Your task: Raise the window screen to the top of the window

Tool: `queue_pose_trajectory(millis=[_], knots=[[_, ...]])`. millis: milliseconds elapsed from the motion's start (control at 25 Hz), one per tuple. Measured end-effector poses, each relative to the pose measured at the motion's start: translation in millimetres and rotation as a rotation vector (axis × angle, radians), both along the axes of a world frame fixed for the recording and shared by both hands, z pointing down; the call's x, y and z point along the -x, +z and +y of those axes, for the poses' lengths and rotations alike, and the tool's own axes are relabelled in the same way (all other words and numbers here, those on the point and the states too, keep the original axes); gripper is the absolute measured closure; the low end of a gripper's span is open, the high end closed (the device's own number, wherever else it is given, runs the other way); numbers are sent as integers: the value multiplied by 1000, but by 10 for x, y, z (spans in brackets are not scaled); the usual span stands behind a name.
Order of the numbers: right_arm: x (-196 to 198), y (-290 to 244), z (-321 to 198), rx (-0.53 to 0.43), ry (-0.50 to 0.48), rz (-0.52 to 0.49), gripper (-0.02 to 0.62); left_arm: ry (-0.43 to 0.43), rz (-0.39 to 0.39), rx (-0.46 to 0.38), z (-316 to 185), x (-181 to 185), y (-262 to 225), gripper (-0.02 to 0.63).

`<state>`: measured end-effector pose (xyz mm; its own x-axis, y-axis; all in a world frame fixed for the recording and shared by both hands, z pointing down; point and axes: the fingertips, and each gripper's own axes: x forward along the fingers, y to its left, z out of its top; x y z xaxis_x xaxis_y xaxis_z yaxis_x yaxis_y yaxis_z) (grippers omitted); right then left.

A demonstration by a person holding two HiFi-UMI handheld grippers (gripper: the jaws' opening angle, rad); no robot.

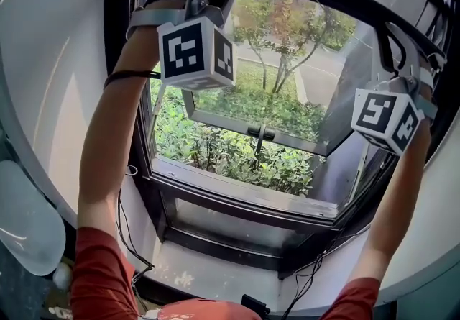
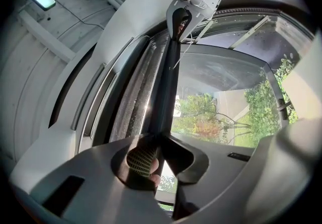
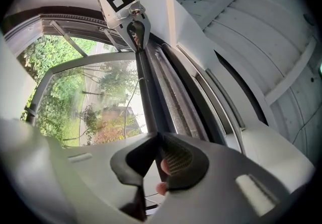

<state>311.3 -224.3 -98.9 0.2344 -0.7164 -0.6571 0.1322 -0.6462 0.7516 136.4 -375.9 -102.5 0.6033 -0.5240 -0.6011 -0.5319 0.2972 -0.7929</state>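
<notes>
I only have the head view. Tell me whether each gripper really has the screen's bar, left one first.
Observer: In the left gripper view, the left gripper has its jaws shut on the thin dark screen bar.
Operator: Now the right one.
Observer: In the right gripper view, the right gripper is clamped on the same bar, and the other gripper shows at the bar's far end.
Operator: Report what lies beside the bar.
Observer: A grey mesh strip runs alongside it, so the screen looks not quite fully up.
</notes>
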Motion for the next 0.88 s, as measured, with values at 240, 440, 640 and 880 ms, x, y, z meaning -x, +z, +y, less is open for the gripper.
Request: queue_pose_trajectory(millis=[240,440,640,880], knots=[[-12,-229,-11,-13,16,-1,549,-3,49,-19,-2,-2,-235,561],[-18,-401,-21,-17,36,5,549,-12,68,-29,-6,-5,-407,561],[-31,-602,-38,-25,53,10,549,-26,88,-43,-11,-16,-609,561],[-47,-776,-40,-42,78,17,551,-40,105,-68,-16,-38,-789,561]])
